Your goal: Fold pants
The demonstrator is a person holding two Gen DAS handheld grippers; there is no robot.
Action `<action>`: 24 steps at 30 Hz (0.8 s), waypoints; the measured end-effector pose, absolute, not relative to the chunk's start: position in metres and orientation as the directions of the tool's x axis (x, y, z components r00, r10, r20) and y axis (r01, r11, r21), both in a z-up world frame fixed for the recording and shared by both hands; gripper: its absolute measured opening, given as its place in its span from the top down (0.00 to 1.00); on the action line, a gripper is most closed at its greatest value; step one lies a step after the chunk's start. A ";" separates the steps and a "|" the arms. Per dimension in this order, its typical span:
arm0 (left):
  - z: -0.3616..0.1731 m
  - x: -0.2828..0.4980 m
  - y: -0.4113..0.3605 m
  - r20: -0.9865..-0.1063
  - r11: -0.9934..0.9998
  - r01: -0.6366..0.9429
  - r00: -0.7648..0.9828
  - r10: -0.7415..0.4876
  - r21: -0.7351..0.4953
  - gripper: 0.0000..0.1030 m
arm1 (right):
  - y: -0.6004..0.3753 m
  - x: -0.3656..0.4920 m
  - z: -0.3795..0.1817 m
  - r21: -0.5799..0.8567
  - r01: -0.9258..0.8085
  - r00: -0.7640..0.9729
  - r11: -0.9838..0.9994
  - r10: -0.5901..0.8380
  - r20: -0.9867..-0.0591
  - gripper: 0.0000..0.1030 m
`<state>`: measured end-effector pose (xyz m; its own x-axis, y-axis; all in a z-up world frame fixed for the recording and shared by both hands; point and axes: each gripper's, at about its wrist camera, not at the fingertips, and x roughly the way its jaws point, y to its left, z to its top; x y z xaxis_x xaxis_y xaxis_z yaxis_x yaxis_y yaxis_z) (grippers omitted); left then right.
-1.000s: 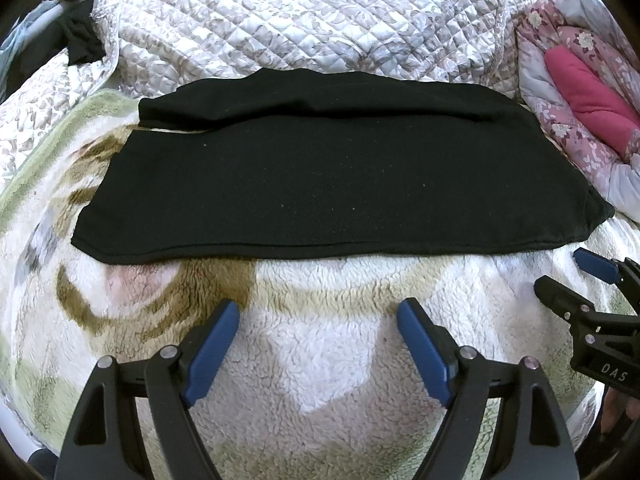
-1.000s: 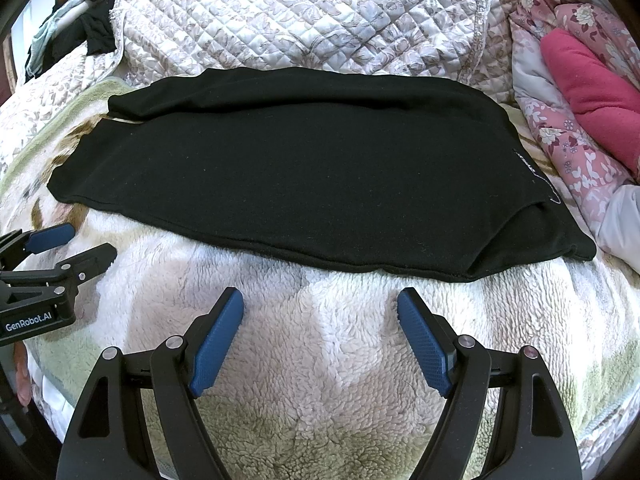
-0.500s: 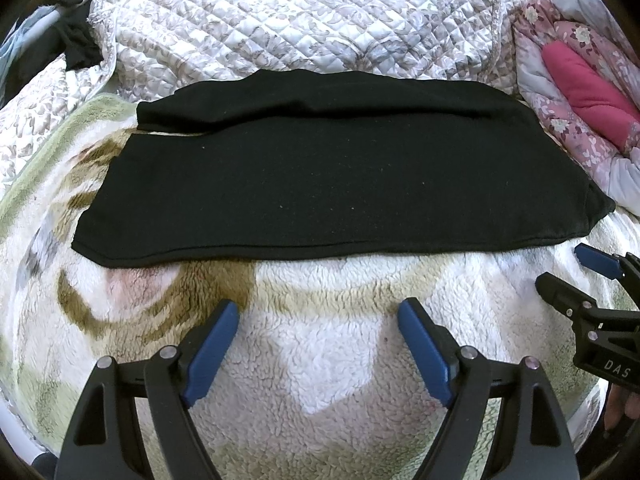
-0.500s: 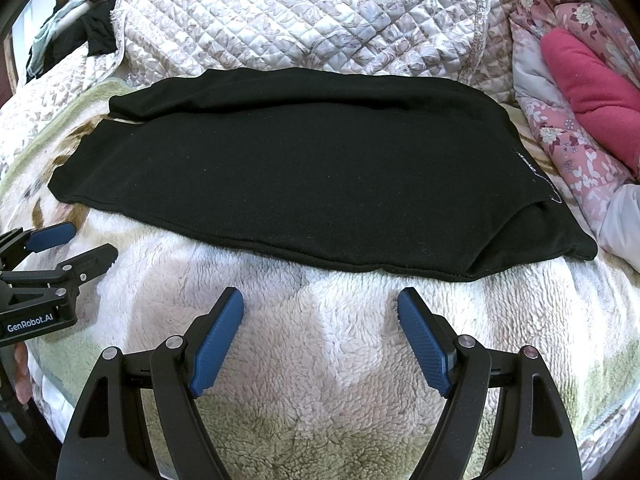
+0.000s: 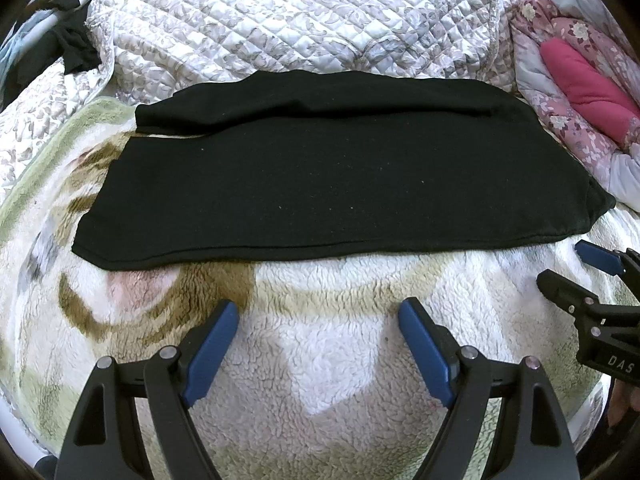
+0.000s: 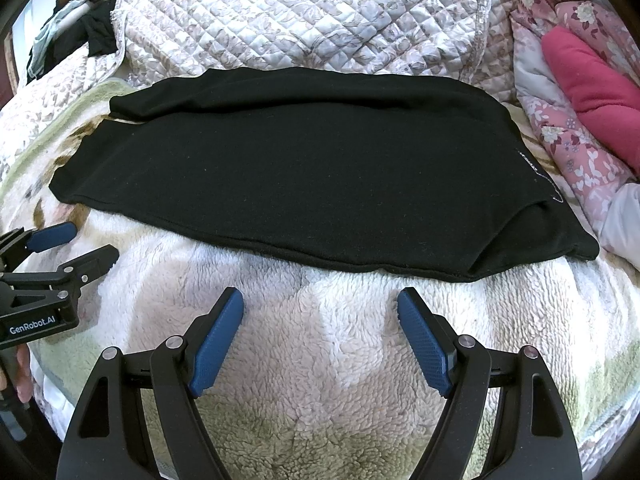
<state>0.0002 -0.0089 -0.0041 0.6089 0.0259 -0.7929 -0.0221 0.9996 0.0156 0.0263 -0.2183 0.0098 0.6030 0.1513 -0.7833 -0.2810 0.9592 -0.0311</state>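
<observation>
A bed, spread with a cream, tan-patterned fleece blanket [image 5: 328, 364], backed by a pale quilted floral coverlet [image 5: 296, 20] and, off to the right, a bundled pink flowered quilt [image 6: 576, 92]. On the blanket, well forward of both tools, a pair of black knit pants [image 5: 340, 184], already doubled leg on leg and lying flat, long axis running left to right across both views. Hem end to the left, with the upper leg's tip slightly offset behind the lower; wider waist end to the right, marked by a small pale print near the edge in the right wrist view. Near long edge just ahead of the fingertips, not touching either. Left hand-held gripper [image 5: 318, 336] spread wide and empty over bare fleece, facing the middle-to-left stretch of the near edge, so closer to the hem end. Right hand-held gripper [image 6: 320, 320] likewise spread wide, grasping nothing, set nearer the waist end, its blue-padded tip showing at the right rim of the left view just short of that corner. Both tools side by side, pointing square across the long axis. Probably the next fold end to end: hem carried over toward waist, which would favour the left side for the pick-up and the right for pinning the waist. Thick, limp knit; likely to sag and drag unless both layers are taken together.
</observation>
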 end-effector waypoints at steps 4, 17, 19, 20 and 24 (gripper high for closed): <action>-0.004 0.000 -0.009 -0.793 1.000 -0.023 0.609 0.025 0.014 0.17 | -0.218 0.026 0.010 -0.030 -0.280 0.604 0.960 0.151 -0.783 0.23; -0.001 0.001 -0.008 -0.793 1.000 -0.009 0.609 0.016 0.014 0.17 | -0.219 0.027 0.012 -0.026 -0.302 0.583 0.953 0.163 -0.796 0.23; 0.001 0.001 -0.007 -0.791 1.000 -0.012 0.612 0.012 0.005 0.18 | -0.222 0.025 0.015 -0.015 -0.301 0.588 0.954 0.173 -0.790 0.23; 0.002 0.000 -0.006 -0.789 1.000 -0.015 0.614 0.007 -0.003 0.19 | -0.224 0.025 0.016 -0.007 -0.299 0.590 0.954 0.179 -0.787 0.23; 0.010 -0.002 0.005 -0.771 0.998 -0.040 0.637 -0.008 -0.043 0.20 | -0.240 0.024 0.027 0.040 -0.265 0.605 0.963 0.198 -0.771 0.23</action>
<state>-0.0025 0.0049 0.0102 0.6365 -0.0076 -0.7712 -0.0397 0.9983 -0.0426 0.0241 -0.2402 0.0269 0.6054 0.1982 -0.7709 -0.2650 0.9634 0.0395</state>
